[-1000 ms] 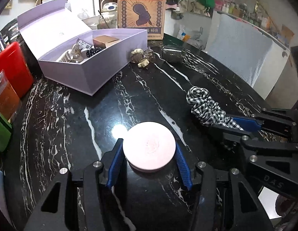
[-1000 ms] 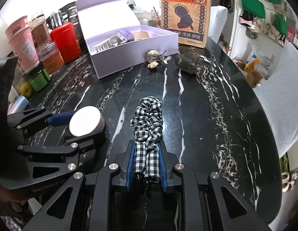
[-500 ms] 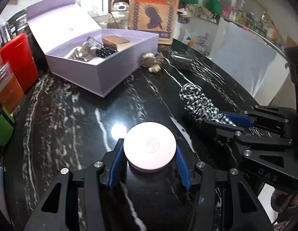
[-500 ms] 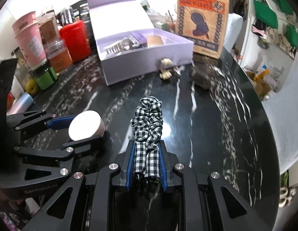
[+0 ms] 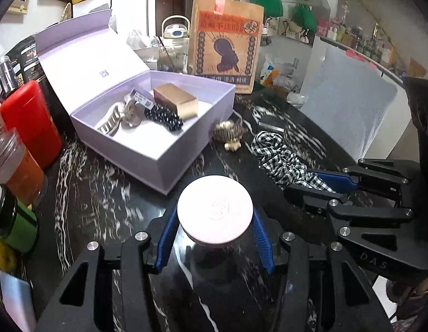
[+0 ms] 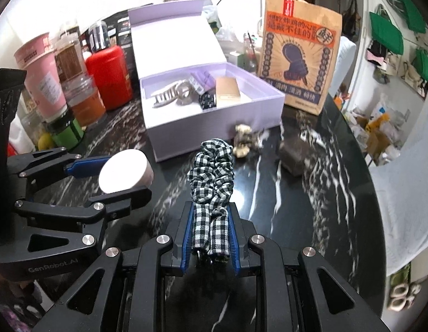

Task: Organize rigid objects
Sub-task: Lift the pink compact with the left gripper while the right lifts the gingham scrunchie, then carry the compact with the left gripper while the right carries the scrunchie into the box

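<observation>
1. The left gripper (image 5: pixel 215 217) is clamped on a round pink jar (image 5: pixel 215 212), its blue pads pressing the jar's 2 sides. The jar appears raised off the black marble table (image 5: pixel 83 193), though the height cannot be confirmed.
2. The right gripper (image 6: pixel 209 238) is closed on a checked scrunchie (image 6: pixel 211 174), pinched at its near end; the rest of the scrunchie sticks out forward past the fingertips.
3. The open lilac box (image 5: pixel 169 149) sits ahead of both grippers. It holds a grey hair claw (image 5: pixel 110 123), a gold carton (image 5: pixel 176 102) and a black beaded band (image 5: pixel 164 117).
4. A small beige clip (image 6: pixel 243 141) and a dark lump (image 6: pixel 292 156) lie on the table just beside the box.
5. Judgement: both items are in transit to the box. Bare floor shows at the box's near corner; that looks the best drop spot.
6. Recommendation: carry each item over the near wall with clearance, enter 1 gripper at a time to avoid a clash, set the jar down upright before releasing, and keep the loose scrunchie end from snagging the rim.
</observation>
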### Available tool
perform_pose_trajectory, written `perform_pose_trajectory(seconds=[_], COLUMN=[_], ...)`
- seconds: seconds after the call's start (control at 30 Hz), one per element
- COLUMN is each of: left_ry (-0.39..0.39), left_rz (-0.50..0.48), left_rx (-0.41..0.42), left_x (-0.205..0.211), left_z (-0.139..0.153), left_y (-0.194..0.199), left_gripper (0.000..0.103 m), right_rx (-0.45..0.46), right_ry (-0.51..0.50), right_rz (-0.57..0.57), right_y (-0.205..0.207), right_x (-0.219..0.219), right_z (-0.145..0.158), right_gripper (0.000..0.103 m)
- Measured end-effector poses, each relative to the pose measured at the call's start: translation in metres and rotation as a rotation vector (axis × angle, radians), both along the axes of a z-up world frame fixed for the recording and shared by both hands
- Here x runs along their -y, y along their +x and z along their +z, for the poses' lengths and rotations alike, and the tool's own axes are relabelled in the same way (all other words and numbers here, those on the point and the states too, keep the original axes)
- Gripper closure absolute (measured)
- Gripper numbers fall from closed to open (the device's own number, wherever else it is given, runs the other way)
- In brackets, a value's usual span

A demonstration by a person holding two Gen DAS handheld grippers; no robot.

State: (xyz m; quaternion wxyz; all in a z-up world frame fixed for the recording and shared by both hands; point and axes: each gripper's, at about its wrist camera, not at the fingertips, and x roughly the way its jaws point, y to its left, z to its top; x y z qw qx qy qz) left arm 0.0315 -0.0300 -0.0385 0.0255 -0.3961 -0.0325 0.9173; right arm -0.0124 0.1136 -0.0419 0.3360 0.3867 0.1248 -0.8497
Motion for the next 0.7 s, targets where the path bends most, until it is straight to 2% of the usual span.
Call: perform_pose_trajectory(seconds=[0.23, 0.37, 0.7], left_ry=[-0.007, -0.044, -0.025], left_rz=[0.019, 0.018, 0.063], left_rx=[-0.024, -0.048, -0.067], left_x=[0.012, 0.012, 0.034], left_z=[0.017, 0.027, 0.044], left_y=[-0.019, -0.027, -0.054], left_gripper=[0.053, 0.053, 0.053], right_rx=[-0.019, -0.043, -0.101], right_ry=[-0.029, -0.039, -0.034], right_rz=[0.008, 0.023, 0.048], right_y=[-0.016, -0.024, -0.048], right_x=[0.01, 0.017, 0.031], right_z=[0.016, 0.026, 0.044], right_gripper=[0.081, 0.081, 0.081])
